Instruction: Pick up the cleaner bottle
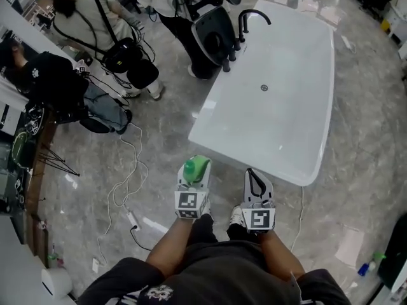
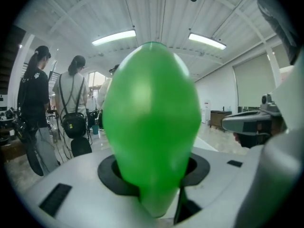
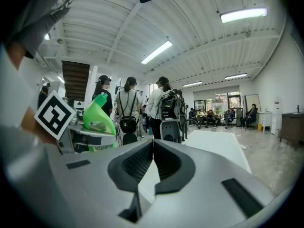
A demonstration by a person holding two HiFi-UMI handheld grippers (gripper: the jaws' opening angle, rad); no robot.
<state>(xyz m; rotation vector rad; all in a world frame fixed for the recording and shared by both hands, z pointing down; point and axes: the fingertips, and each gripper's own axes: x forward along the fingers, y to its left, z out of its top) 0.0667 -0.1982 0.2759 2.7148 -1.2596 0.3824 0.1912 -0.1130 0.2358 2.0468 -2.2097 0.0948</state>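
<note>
A green cleaner bottle (image 1: 196, 168) stands upright between the jaws of my left gripper (image 1: 193, 182), held well above the floor in front of my body. In the left gripper view the green bottle (image 2: 152, 127) fills the middle, clamped in the black jaw pads. My right gripper (image 1: 256, 184) is level beside it, to the right, with its jaws closed together and nothing between them (image 3: 153, 167). From the right gripper view the bottle (image 3: 97, 115) shows at the left, in the other gripper.
A white bathtub (image 1: 299, 75) with a black tap (image 1: 249, 19) lies ahead on the grey marble floor. Cables (image 1: 124, 183) trail across the floor to the left. Several people (image 1: 95, 24) stand at the back left.
</note>
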